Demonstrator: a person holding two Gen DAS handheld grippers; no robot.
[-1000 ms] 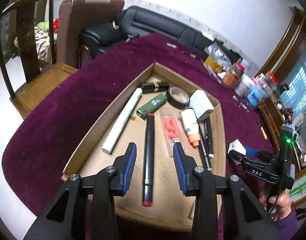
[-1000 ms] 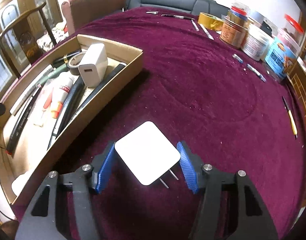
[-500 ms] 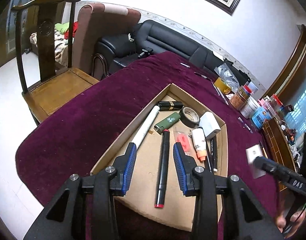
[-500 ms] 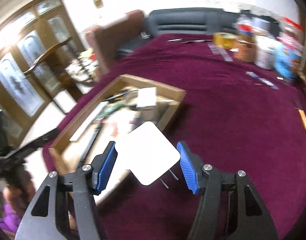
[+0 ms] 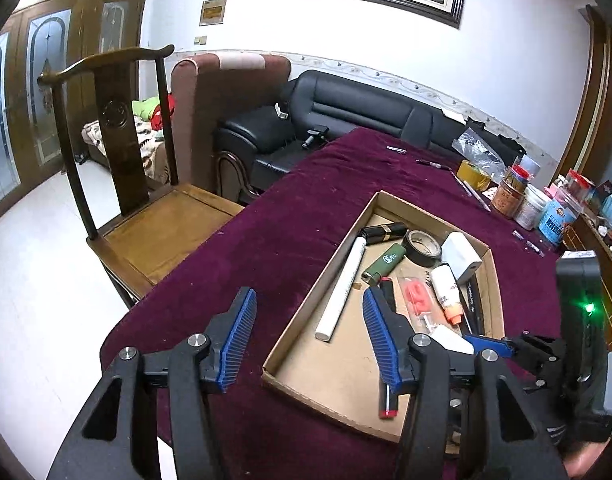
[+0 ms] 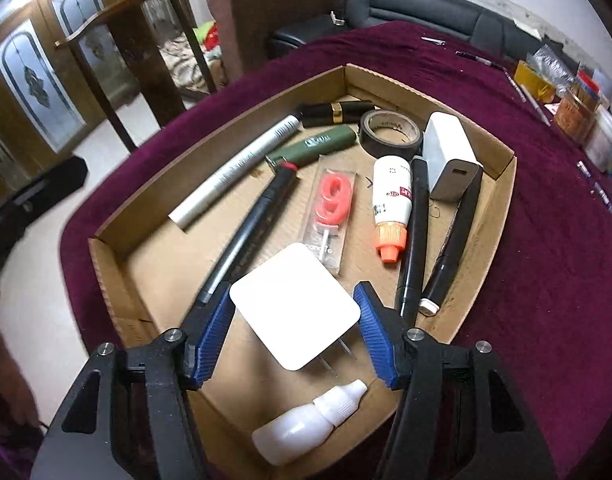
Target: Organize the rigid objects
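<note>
Charger (image 6: 294, 304) clamped in right gripper (image 6: 293, 332) over box (image 6: 502, 184) — left gripper (image 5: 308, 344) opening, empty

Pink candle (image 6: 333, 198): shaped as digit "9"; other labels unreadable.

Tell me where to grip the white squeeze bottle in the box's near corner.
Grip the white squeeze bottle across its wide body, from above. It lies on its side against the cardboard box wall, and its nozzle tapers too narrow to hold well.

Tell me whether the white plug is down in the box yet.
Not yet: the right gripper holds the white plug above the box.
</note>
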